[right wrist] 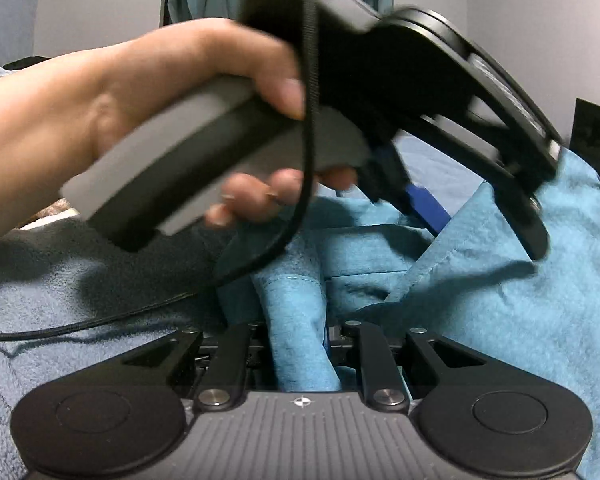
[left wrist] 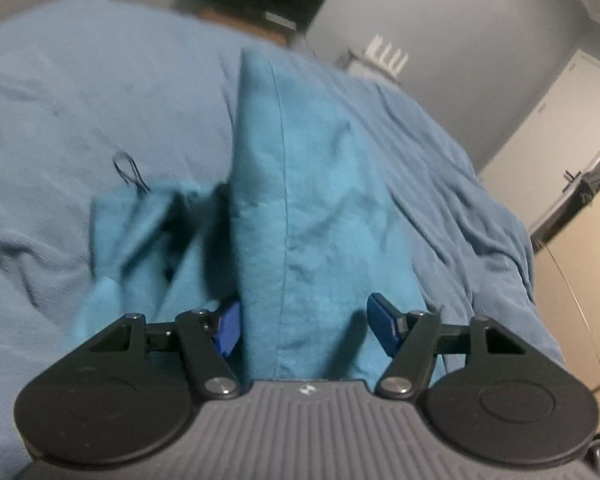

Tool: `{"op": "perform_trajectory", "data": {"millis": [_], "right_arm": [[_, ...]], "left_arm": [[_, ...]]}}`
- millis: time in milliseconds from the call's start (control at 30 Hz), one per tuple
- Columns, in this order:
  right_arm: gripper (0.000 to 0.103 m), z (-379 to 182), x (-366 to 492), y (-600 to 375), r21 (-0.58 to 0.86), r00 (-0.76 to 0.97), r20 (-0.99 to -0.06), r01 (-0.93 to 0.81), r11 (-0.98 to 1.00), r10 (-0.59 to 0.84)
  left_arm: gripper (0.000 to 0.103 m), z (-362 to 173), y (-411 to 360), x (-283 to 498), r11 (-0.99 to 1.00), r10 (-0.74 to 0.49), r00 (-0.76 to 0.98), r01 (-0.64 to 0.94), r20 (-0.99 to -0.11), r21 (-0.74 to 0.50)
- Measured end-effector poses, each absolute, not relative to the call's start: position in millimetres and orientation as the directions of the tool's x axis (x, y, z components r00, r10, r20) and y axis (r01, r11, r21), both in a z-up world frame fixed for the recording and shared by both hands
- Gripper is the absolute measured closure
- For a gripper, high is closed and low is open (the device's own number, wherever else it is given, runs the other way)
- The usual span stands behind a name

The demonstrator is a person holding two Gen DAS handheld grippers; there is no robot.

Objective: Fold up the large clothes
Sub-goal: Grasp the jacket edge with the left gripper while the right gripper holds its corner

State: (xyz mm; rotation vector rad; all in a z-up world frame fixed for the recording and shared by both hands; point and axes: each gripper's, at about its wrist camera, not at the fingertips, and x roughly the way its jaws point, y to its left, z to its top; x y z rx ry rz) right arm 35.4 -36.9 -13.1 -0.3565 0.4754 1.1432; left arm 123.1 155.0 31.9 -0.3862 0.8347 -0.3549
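Lying over the blue blanket (left wrist: 80, 92) of a bed, the teal garment (left wrist: 324, 200) ran as a long folded panel with a stitched seam up its middle, reaching toward the bed's far edge. The left gripper (left wrist: 306, 326) pointed down at it with its jaws apart, the blue pads (left wrist: 386, 322) standing either side of the panel's near end; the left pad lay against the cloth edge, the right one clear of it, so nothing was pinched. No earlier picture bears out any jaw motion. The right gripper (right wrist: 298, 344) was clamped on a narrow fold of the same garment, which rose between its nearly closed fingers. In the right wrist view a hand (right wrist: 148, 96) held the other tool's handle above the cloth, its black cable (right wrist: 148, 308) trailing across the blanket toward the bed's left edge. A small dark loop (left wrist: 130, 172) lay on the blanket just beyond a bunched corner of the garment. Both views were motion-blurred.
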Motion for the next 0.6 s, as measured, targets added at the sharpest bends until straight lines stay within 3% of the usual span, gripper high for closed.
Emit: {"op": "perform_trajectory", "data": {"millis": [33, 100, 200, 267, 300, 367, 400, 533, 600], "right_arm": [[0.086, -12.1, 40.5, -35.8, -0.026, 0.332, -0.536, -0.926, 0.378, 0.776], [0.086, -10.4, 38.7, -37.8, -0.019, 0.328, -0.541, -0.925, 0.379, 0.775], [0.078, -3.9, 41.2, -38.9, -0.005, 0.323, -0.544, -0.924, 0.382, 0.775], [0.066, 3.8, 39.0, -46.9, 0.016, 0.316, -0.544, -0.922, 0.387, 0.777], [0.05, 8.4, 37.3, -53.4, 0.031, 0.319, -0.544, -0.917, 0.398, 0.776], [0.029, 20.0, 41.6, -69.6, 0.057, 0.325, -0.539, -0.906, 0.419, 0.777], [0.024, 26.6, 42.3, -81.5, 0.077, 0.327, -0.539, -0.899, 0.432, 0.776], [0.025, 50.4, 71.3, -144.3, 0.173, 0.348, -0.514, -0.853, 0.492, 0.784], [0.034, 59.5, 98.7, -183.2, 0.247, 0.409, -0.469, -0.79, 0.561, 0.782]], "left_arm": [[0.045, 27.7, 154.7, 127.5, 0.865, -0.463, 0.607, 0.151, -0.646, -0.478], [0.071, 21.9, 156.6, 133.0, 0.856, -0.48, 0.587, 0.15, -0.652, -0.495], [0.096, 20.3, 159.3, 135.9, 0.864, -0.462, 0.614, 0.146, -0.64, -0.483], [0.098, 23.4, 160.9, 130.1, 0.883, -0.424, 0.641, 0.134, -0.64, -0.45], [0.1, 24.9, 161.3, 127.9, 0.898, -0.395, 0.657, 0.127, -0.643, -0.422], [0.101, 26.6, 166.2, 122.7, 0.91, -0.367, 0.673, 0.116, -0.642, -0.399], [0.101, 28.5, 175.1, 119.9, 0.905, -0.374, 0.673, 0.114, -0.639, -0.41], [0.101, 26.3, 185.1, 116.6, 0.894, -0.385, 0.681, 0.107, -0.623, -0.435], [0.101, 23.4, 184.8, 116.5, 0.893, -0.386, 0.682, 0.108, -0.622, -0.437]]}}
